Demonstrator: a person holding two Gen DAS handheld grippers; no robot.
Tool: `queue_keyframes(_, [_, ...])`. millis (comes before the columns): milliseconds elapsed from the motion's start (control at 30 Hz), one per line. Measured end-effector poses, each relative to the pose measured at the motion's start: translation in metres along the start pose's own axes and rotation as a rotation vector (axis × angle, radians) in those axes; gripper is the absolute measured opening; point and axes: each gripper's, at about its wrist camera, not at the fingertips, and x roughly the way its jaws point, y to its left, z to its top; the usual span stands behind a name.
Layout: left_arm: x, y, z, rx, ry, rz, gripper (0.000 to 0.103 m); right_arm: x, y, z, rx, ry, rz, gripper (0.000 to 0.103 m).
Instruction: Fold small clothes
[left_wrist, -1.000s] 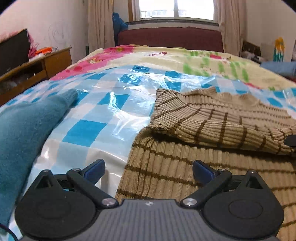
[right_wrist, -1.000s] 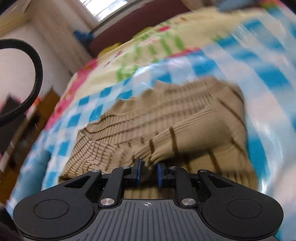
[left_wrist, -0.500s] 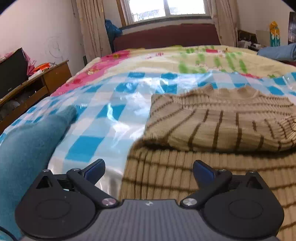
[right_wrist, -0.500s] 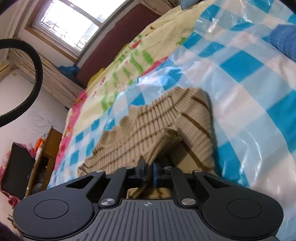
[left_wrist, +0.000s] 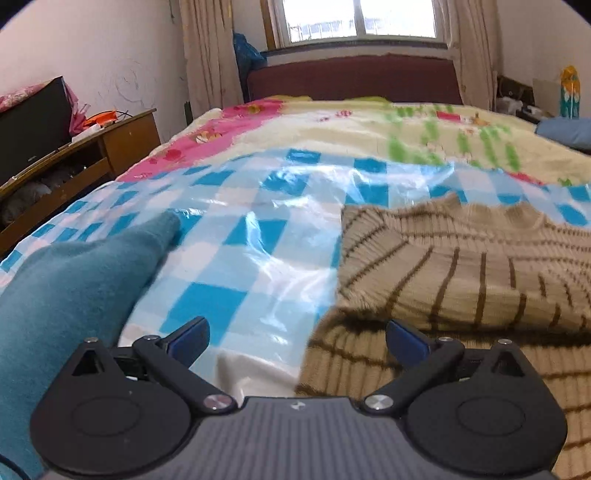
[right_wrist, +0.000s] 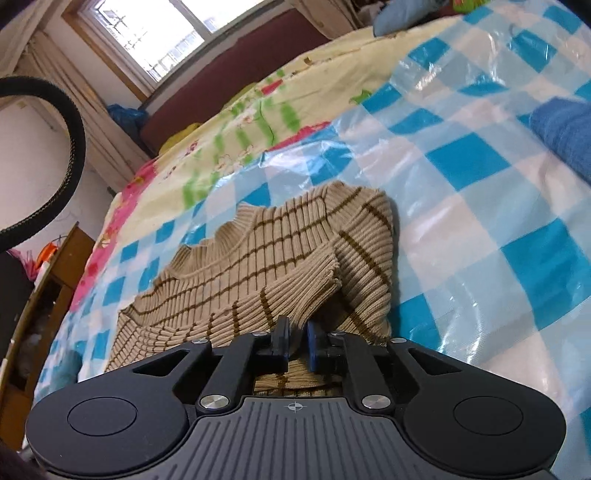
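We see a tan sweater with brown stripes lying on the blue-and-white checked plastic sheet that covers the near part of the bed, its ribbed collar toward the headboard and both sleeves folded in across the body. Our right gripper sits low over the sweater's near edge by the folded right sleeve; its jaws are only a narrow gap apart and opening, with knit fabric between the blue pads, though we cannot tell whether they press on it. Our left gripper hangs released, jaws spread wide and empty, above the sweater's left edge where it meets the sheet. A teal garment lies toward the bed's left edge, and a blue knit toward its right edge
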Motion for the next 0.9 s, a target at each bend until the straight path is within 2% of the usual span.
queue_keyframes(133, [0.003,-0.001,0.017,-0.025,-0.038,-0.015,0.103,-0.018,0.004,-0.002,-0.019,-0.039,-0.048,0.013])
queue_keyframes(233, [0.014,-0.01,0.026,0.014,-0.049,-0.01,0.103,-0.032,0.013,-0.005,-0.082,-0.1,-0.087,0.013])
queue_keyframes(300, [0.023,-0.015,0.026,0.043,-0.031,0.0,0.103,-0.034,0.02,-0.007,-0.139,-0.114,-0.073,0.014])
queue_keyframes(433, [0.04,-0.023,0.016,0.118,0.025,0.034,0.103,-0.017,0.03,-0.012,-0.198,-0.056,0.003,0.016])
queue_keyframes(533, [0.039,-0.017,0.011,0.119,0.036,0.028,0.103,0.01,0.027,-0.015,-0.21,0.047,-0.072,0.017])
queue_keyframes(600, [0.033,-0.013,0.013,0.112,0.025,0.027,0.103,0.008,0.024,-0.015,-0.192,0.052,-0.059,0.017])
queue_keyframes(767, [0.026,-0.013,0.021,0.098,-0.002,0.003,0.103,-0.003,0.04,-0.016,-0.255,0.031,-0.032,0.019])
queue_keyframes(833, [0.03,-0.018,0.018,0.127,0.007,0.005,0.103,0.002,0.043,-0.017,-0.268,0.041,-0.022,0.019])
queue_keyframes(900, [0.039,-0.023,0.013,0.173,0.054,0.014,0.103,0.011,0.042,-0.018,-0.284,0.067,-0.06,0.021])
